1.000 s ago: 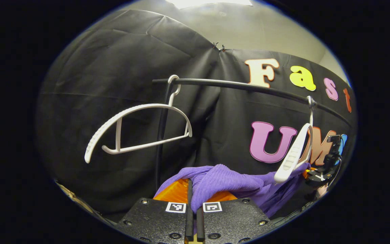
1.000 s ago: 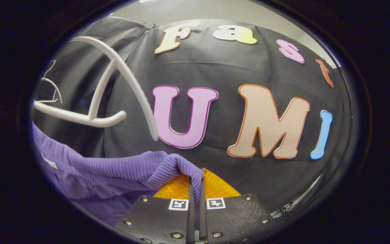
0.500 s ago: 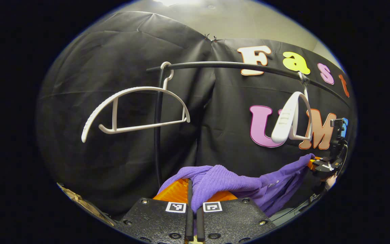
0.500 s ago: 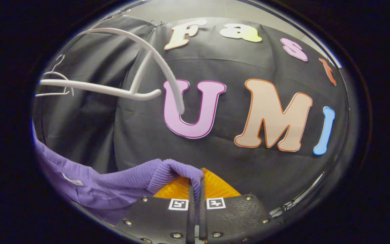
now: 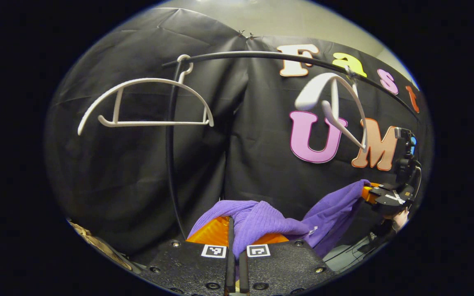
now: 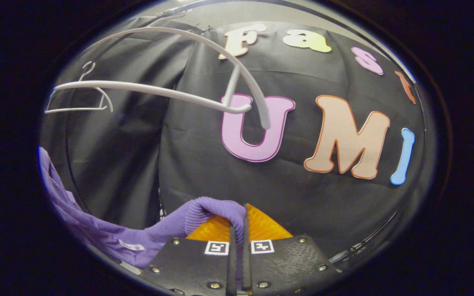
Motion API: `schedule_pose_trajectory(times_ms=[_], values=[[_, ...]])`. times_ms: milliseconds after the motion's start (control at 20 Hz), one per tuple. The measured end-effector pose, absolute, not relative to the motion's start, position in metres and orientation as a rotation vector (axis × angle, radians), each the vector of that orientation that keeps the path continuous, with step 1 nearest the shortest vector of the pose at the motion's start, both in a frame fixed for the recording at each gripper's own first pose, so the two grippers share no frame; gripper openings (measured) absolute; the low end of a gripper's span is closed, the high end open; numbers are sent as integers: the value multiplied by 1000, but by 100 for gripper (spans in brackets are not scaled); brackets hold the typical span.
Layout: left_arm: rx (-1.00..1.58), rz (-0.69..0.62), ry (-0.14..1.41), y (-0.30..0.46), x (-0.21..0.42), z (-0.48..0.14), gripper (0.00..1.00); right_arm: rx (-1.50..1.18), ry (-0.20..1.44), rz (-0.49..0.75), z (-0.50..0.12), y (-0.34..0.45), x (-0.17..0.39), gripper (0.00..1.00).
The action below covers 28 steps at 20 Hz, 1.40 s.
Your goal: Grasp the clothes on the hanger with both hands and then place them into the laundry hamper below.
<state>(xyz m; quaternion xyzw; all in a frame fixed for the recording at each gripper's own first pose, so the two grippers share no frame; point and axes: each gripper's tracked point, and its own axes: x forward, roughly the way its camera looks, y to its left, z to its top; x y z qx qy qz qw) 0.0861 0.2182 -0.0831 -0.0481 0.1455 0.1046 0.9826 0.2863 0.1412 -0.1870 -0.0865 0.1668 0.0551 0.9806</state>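
Note:
A purple ribbed garment (image 5: 261,220) hangs stretched between both grippers, off the hangers. My left gripper (image 5: 235,230) is shut on one end of it, the cloth bunched over its fingers. My right gripper (image 6: 239,224) is shut on the other end (image 6: 210,209); it also appears far right in the left gripper view (image 5: 379,197), pinching the cloth. A bare white hanger (image 5: 335,107) swings tilted on the black rail (image 5: 261,55); in the right gripper view that hanger (image 6: 204,65) is above my fingers. The hamper is hidden.
A second bare white hanger (image 5: 146,102) hangs at the rail's left end, beside the rack's black upright post (image 5: 171,156). A hand (image 5: 399,220) holds the right gripper. A tan edge (image 5: 101,246) sits low left.
Both grippers have come down and away with the purple garment, which now sags lower between them. The freed right hanger has swung up and tilted on the rail.

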Motion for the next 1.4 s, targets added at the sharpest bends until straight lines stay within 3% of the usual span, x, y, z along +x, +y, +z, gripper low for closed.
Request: schedule_pose_trajectory(times_ms=[50,700,800,850,900,1300,1400], values=[[-89,194,296,212,88,-86,6,-171,336,127,-185,150,280,5],[-106,-9,369,137,118,-137,4,-152,386,363,-191,236,221,5],[-97,-35,381,128,123,-143,4,-146,394,379,-193,243,214,10],[-91,-47,385,126,125,-144,5,-141,398,388,-195,247,211,0],[-84,-57,392,125,127,-148,4,-137,403,394,-197,250,209,5],[-49,-108,490,103,144,-192,4,-119,512,422,-239,254,193,1],[-30,-120,515,99,146,-201,4,-115,546,413,-253,249,186,6]])
